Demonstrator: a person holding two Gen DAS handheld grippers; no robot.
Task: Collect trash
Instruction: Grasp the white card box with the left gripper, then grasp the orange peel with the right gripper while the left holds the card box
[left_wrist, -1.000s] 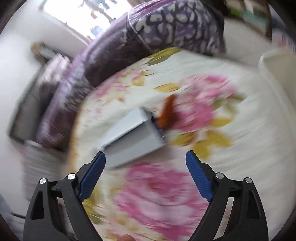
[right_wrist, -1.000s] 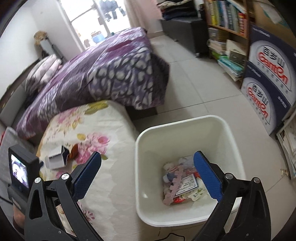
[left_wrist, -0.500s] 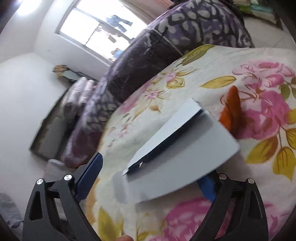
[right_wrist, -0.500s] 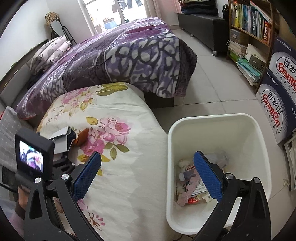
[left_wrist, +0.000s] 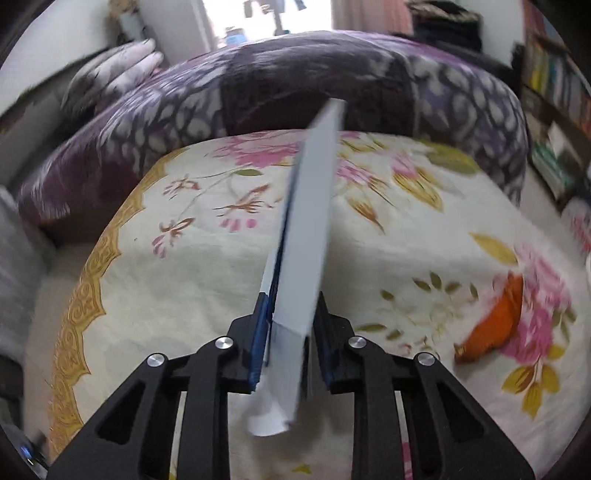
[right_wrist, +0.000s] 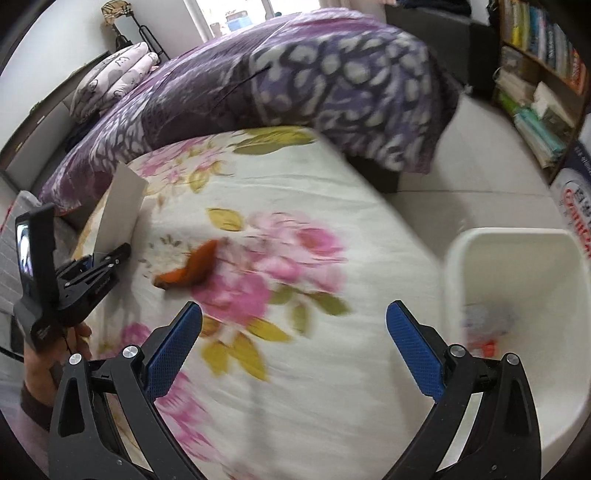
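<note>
The bedspread (right_wrist: 295, 369) was cream with pink roses, yellow-green leaves and a gold scroll border. The far quilt (right_wrist: 295, 74) was purple with pale blotches. The peel (right_wrist: 192, 269) was orange, the bin (right_wrist: 517, 424) white, the box (left_wrist: 306, 240) pale grey-white with a dark blue edge.

The left gripper (left_wrist: 290, 343) is closing on a flat white cardboard box (left_wrist: 306, 258). An orange peel (left_wrist: 495, 325) lies on the flowery bedsheet (left_wrist: 192, 266).

Box (right_wrist: 122, 210) stands on edge in left tool (right_wrist: 110, 258), over bed (right_wrist: 295, 369) far left. Peel (right_wrist: 188, 271) on bed, right of box. Bin (right_wrist: 517, 424) on floor, right of bed.
</note>
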